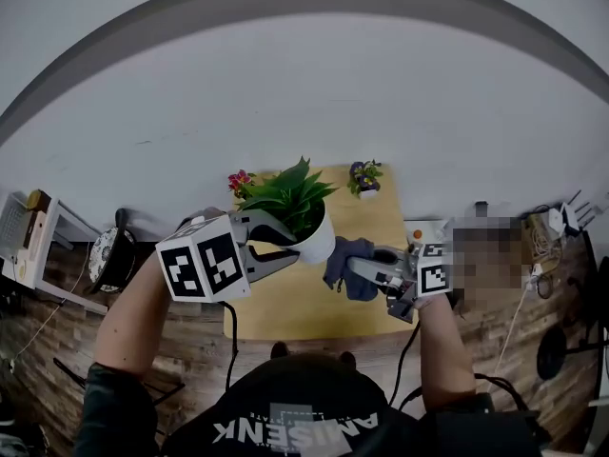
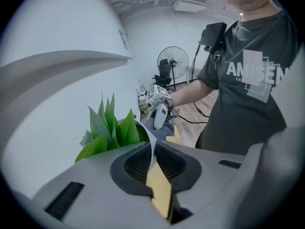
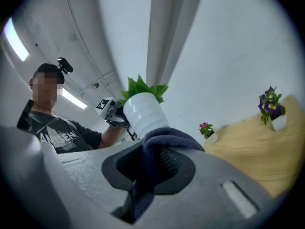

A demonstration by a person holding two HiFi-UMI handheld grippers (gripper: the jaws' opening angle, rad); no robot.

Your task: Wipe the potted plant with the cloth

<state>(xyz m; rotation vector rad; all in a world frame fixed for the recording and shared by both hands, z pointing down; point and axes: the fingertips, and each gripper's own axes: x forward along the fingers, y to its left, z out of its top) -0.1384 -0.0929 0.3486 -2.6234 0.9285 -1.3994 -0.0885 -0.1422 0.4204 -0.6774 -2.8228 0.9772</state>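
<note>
A potted plant with green leaves (image 1: 290, 198) in a ribbed white pot (image 1: 319, 243) hangs above the yellow wooden table (image 1: 381, 222). My left gripper (image 1: 288, 244) is shut on the pot's thin rim (image 2: 153, 144), one pad inside and one outside. In the right gripper view the pot (image 3: 143, 113) is tilted just beyond the cloth. My right gripper (image 1: 360, 264) is shut on a dark blue cloth (image 1: 347, 267), which bunches up between the jaws (image 3: 159, 149) and sits close to the pot's right side. Whether cloth and pot touch I cannot tell.
Two small flower pots stand at the table's far edge, pink (image 1: 240, 181) on the left and purple (image 1: 364, 179) on the right. A fan (image 1: 112, 255) and a shelf (image 1: 33, 241) stand on the floor at left, cables and plugs (image 1: 557, 222) at right.
</note>
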